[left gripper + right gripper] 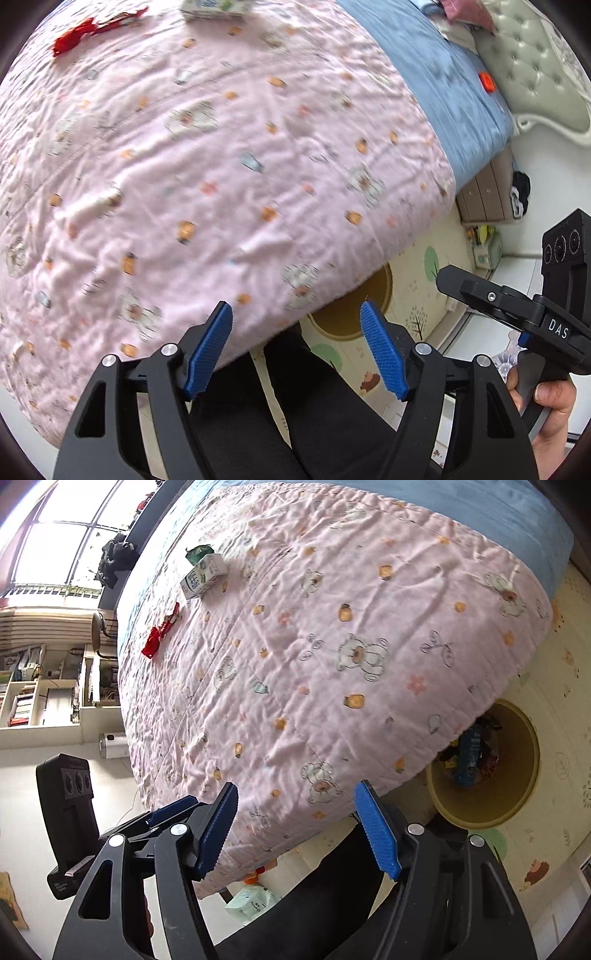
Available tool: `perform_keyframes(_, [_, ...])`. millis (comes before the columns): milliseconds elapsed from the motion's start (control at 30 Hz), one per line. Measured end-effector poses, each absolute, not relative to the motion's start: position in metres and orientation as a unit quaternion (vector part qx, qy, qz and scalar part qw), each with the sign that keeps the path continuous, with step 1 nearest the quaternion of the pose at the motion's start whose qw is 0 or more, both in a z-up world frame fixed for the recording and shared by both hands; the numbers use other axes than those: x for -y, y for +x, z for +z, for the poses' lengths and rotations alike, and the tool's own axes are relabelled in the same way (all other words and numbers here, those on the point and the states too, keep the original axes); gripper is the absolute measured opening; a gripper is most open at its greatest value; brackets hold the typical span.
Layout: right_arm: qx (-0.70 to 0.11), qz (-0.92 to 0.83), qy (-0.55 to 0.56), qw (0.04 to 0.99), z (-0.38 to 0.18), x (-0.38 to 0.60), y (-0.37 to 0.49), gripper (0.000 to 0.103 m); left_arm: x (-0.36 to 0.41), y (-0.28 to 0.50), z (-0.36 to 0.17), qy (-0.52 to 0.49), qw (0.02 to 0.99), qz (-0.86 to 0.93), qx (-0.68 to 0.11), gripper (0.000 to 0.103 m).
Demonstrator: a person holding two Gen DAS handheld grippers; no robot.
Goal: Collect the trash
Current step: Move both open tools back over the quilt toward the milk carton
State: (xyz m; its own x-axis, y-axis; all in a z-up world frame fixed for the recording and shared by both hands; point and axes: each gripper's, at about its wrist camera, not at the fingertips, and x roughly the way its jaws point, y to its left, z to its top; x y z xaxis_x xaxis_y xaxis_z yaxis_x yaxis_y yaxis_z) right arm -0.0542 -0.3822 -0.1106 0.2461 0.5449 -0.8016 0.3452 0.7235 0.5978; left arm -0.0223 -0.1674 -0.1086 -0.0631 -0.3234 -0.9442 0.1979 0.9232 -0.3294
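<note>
the trash still to collect is a carton point(204, 576) and a red wrapper point(161, 632), both lying on the pink quilt point(332, 646) well across the bed from the grippers, near its far side. the carton lies on its side just beyond the wrapper; a small green scrap point(199, 552) sits against its far end. in the left view the wrapper point(92, 31) and carton point(216, 9) show at the top edge, blurred.

the bin point(491, 805) stands on the play mat point(554, 664) tight against the near edge of the bed, partly tucked under the quilt's overhang, probably so that things can be dropped in straight off the bed. it already holds some wrappers and a blue packet.

the left gripper point(297, 350) hangs wide with nothing between its blue pads; the right gripper point(295, 827) is likewise wide and empty. both point steeply down over the bed's near edge and the person's dark trousers point(295, 424), which looks like a stance between drops.

the quilt between grippers and trash is bare, so a reach across looks free. the overhang over the bin's mouth is the one edge to mind on the way back.
</note>
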Motion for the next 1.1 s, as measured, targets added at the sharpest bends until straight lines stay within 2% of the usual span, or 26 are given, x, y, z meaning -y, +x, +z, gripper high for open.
perform_keyframes(200, [-0.597,0.078,0.341,0.722,-0.09,0.361,-0.002,0.065,0.129,0.023,-0.095,-0.066,0.704,-0.175,-0.685,0.074])
perform_keyframes(467, [-0.597,0.104,0.292,0.74,-0.075,0.349,0.076,0.065,0.114,0.071,-0.089,-0.101,0.72,-0.149,-0.67,0.077])
perform_keyframes(667, [-0.615,0.137,0.271,0.728,-0.084,0.343,0.144,0.065,0.116,0.111,-0.1,-0.135,0.716,-0.113,-0.675,0.083])
perform_keyframes(1100, [-0.643,0.182,0.214,0.712,-0.123,0.336,0.298,0.068,0.124,0.224,-0.144,-0.229,0.692,-0.038,-0.683,0.083])
